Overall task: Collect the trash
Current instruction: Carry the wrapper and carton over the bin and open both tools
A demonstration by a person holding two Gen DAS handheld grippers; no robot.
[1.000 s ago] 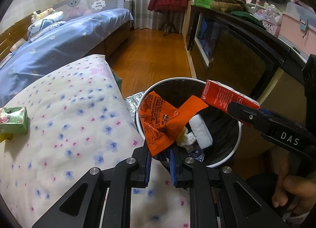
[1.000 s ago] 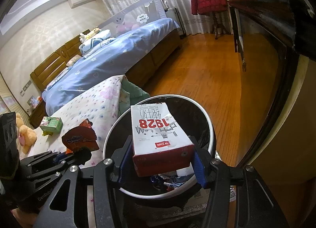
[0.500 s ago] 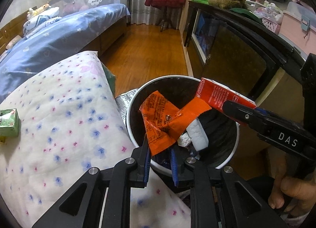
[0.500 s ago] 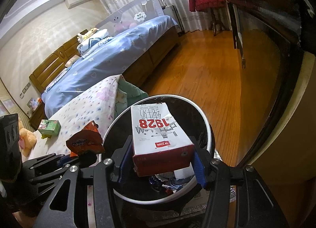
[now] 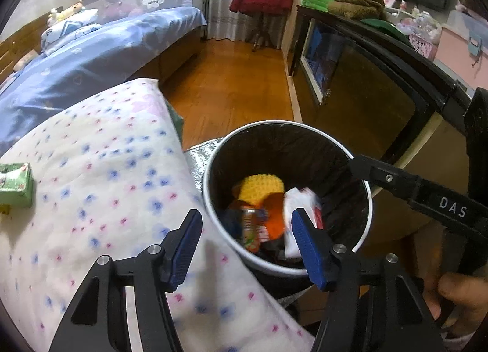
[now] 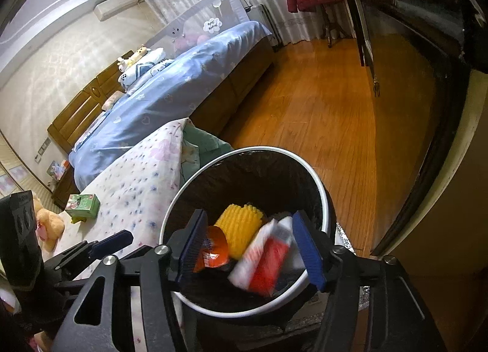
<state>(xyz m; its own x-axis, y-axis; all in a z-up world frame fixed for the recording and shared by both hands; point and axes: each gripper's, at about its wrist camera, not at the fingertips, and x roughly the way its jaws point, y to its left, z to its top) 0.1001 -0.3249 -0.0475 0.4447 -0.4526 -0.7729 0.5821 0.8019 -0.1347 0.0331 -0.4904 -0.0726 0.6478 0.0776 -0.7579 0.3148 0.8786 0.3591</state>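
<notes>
A round white bin (image 5: pixel 364 187) lined with a black bag stands beside the bed; it also shows in the right wrist view (image 6: pixel 324 190). My left gripper (image 5: pixel 245 239) is open and empty over the bin's near rim. My right gripper (image 6: pixel 248 240) is open and empty above the bin. The red and white milk carton (image 6: pixel 263 262) lies blurred inside the bin, and shows in the left wrist view (image 5: pixel 300 214). The orange wrapper (image 6: pixel 215 249) lies in the bin next to a yellow foam net (image 6: pixel 241 227). A green carton (image 5: pixel 15 185) lies on the floral quilt.
The floral quilt (image 5: pixel 100 175) fills the left. A blue bed (image 6: pixel 170 83) lies behind it. A dark cabinet (image 5: pixel 375 83) runs along the right, close to the bin. Wooden floor (image 6: pixel 314 108) stretches beyond. A plush toy (image 6: pixel 48 225) sits at far left.
Both grippers opened. The orange wrapper dropped from the left one and the milk carton dropped from the right one into the bin.
</notes>
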